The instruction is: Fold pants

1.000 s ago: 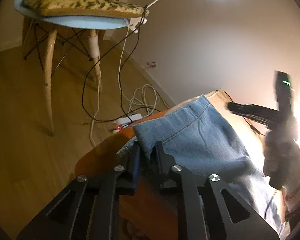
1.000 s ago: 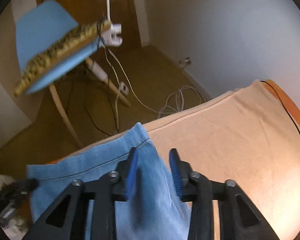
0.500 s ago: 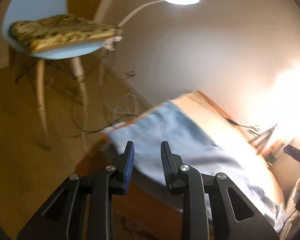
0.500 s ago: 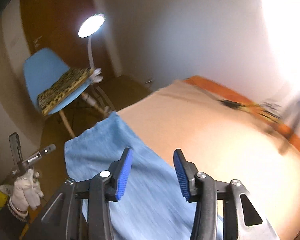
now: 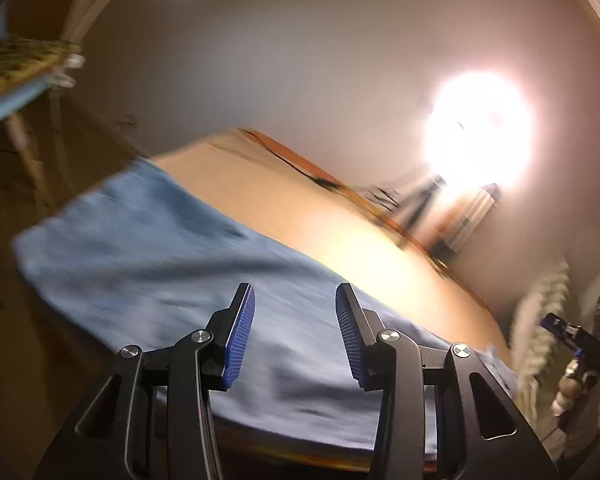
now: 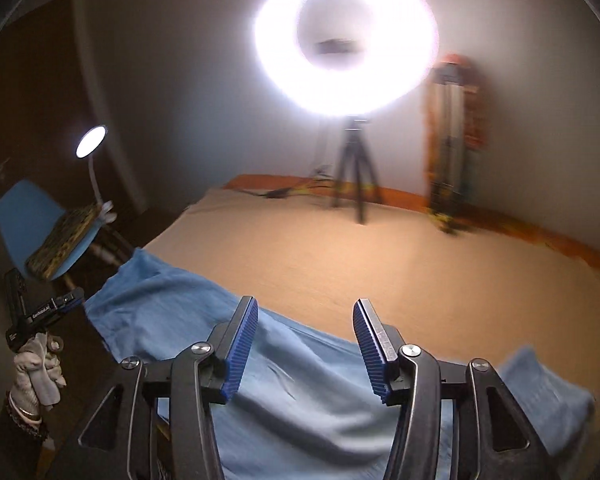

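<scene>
The light blue pants (image 5: 160, 264) lie flat along the near edge of the beige-covered bed (image 5: 340, 224). They also show in the right wrist view (image 6: 292, 384), stretched from the left corner to the right. My left gripper (image 5: 294, 336) is open and empty, held above the pants. My right gripper (image 6: 304, 350) is open and empty, also above the pants. The left gripper shows in the right wrist view (image 6: 40, 312) at the far left, beyond the pants' end. The right gripper shows in the left wrist view (image 5: 572, 336) at the far right.
A ring light (image 6: 346, 38) on a tripod (image 6: 354, 172) stands at the bed's far side. A blue chair (image 6: 40, 232) with a leopard cushion and a desk lamp (image 6: 90, 142) stand left of the bed. An orange bed edge (image 6: 500, 208) runs along the back.
Both grippers have let go of the pants' end, opened wide and pulled back and up. The pants now lie spread on the bed. Both views have swung toward the ring light.
</scene>
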`<act>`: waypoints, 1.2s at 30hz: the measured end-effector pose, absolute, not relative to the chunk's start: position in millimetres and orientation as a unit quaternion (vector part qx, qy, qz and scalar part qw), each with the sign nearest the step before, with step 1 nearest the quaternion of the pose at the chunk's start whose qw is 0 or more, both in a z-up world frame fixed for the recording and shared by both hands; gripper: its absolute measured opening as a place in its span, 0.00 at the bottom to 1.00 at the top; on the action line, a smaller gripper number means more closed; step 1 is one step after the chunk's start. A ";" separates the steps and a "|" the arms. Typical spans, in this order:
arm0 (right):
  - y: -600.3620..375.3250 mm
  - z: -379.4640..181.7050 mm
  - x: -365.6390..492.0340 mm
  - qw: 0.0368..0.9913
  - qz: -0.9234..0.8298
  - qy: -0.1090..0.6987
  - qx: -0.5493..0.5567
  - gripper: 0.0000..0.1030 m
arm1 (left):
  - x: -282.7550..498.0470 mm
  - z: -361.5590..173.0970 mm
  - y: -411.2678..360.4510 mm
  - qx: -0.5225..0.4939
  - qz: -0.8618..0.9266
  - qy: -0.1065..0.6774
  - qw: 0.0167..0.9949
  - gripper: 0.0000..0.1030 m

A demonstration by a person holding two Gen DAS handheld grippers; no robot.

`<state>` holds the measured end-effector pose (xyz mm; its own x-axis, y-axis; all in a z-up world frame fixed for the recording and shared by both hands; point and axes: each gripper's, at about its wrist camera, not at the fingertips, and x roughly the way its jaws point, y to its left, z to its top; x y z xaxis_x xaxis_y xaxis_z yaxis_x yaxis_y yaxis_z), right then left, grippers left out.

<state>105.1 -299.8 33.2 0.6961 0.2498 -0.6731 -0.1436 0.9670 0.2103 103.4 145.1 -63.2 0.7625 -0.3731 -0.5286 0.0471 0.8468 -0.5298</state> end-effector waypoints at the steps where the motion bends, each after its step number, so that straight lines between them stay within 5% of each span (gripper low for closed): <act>1: -314.1 32.8 97.1 0.919 0.095 0.374 0.077 0.53 | 106.0 -62.3 137.3 -0.249 -0.127 0.328 0.902 0.39; 23: -550.6 -31.8 -71.9 0.886 -0.115 0.393 0.218 0.55 | 147.5 -47.0 -191.1 -0.128 -0.404 0.453 0.784 0.51; 36: -592.2 -68.5 -91.6 0.874 -0.105 0.394 0.263 0.55 | 177.8 -109.6 -311.7 -0.103 -0.402 0.554 0.721 0.54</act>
<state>-91.6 -592.2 -68.5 0.6670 0.0242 -0.7447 0.3905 0.8398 0.3771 177.8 -311.7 -109.6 0.0622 -0.6946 -0.7167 0.4657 0.6553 -0.5947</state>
